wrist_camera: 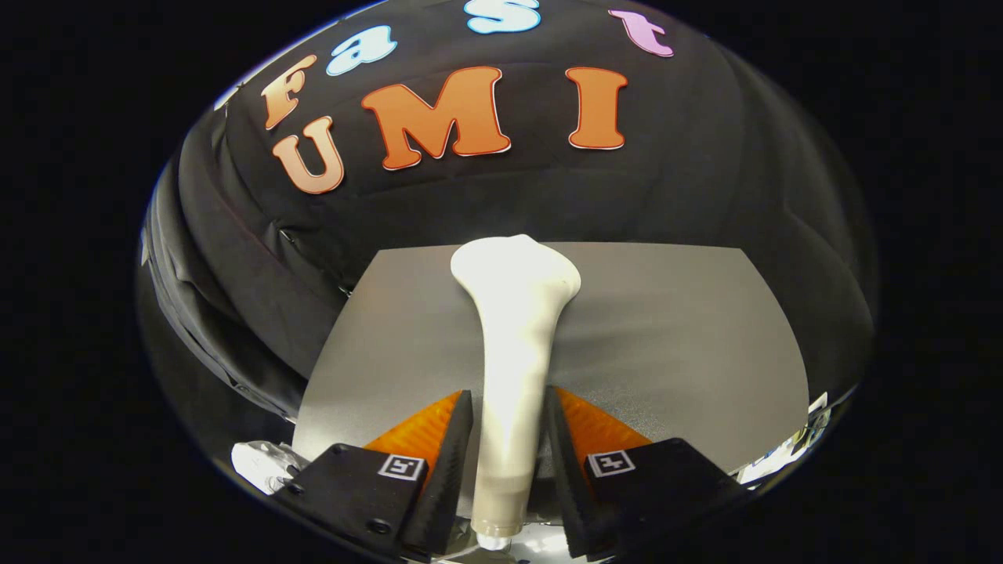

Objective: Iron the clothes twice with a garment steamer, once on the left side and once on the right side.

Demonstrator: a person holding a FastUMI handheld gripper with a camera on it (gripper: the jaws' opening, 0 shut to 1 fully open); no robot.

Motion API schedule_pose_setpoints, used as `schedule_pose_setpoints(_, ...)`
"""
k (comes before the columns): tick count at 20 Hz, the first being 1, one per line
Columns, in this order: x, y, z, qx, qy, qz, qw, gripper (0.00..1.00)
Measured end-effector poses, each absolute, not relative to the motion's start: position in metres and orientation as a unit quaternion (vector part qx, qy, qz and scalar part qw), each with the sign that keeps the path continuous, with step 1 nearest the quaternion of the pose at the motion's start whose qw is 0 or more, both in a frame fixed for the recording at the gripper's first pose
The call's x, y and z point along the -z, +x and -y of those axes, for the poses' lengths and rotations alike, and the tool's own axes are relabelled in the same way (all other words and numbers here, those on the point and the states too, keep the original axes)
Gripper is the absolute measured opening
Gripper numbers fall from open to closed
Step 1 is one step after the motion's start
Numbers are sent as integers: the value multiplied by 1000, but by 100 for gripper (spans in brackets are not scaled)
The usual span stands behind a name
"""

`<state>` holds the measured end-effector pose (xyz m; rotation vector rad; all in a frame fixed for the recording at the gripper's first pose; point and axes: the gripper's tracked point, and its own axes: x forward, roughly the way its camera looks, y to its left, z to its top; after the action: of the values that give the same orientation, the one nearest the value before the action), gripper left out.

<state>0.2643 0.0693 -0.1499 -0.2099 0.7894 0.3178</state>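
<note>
- I see the garment steamer (513,352) — white, slim handle widening to a broad head — standing between my gripper's (509,439) fingers, both pressing its handle.
- Its head rests against the grey garment (674,337), spread flat beyond the fingers — smooth, no creases I can spot.

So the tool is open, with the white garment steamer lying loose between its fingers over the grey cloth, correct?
Not quite. In the gripper view the tool is shut on the white garment steamer: both fingers press its handle. It does reach out over the grey cloth.

Tongs (509,439) level, both fingers (450,462) clamped on steamer handle (513,376)
</note>
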Motion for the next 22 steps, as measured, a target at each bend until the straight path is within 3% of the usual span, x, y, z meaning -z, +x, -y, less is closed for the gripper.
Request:
schedule_pose_setpoints(4,156,267,-70,-154,-94,-396,901,50)
schedule_pose_setpoints(8,159,265,-71,-167,-88,-398,898,47)
schedule_pose_setpoints(11,155,266,-77,-180,-63,-393,900,37)
schedule_pose_setpoints(22,120,252,-67,-139,-59,-321,935,36)
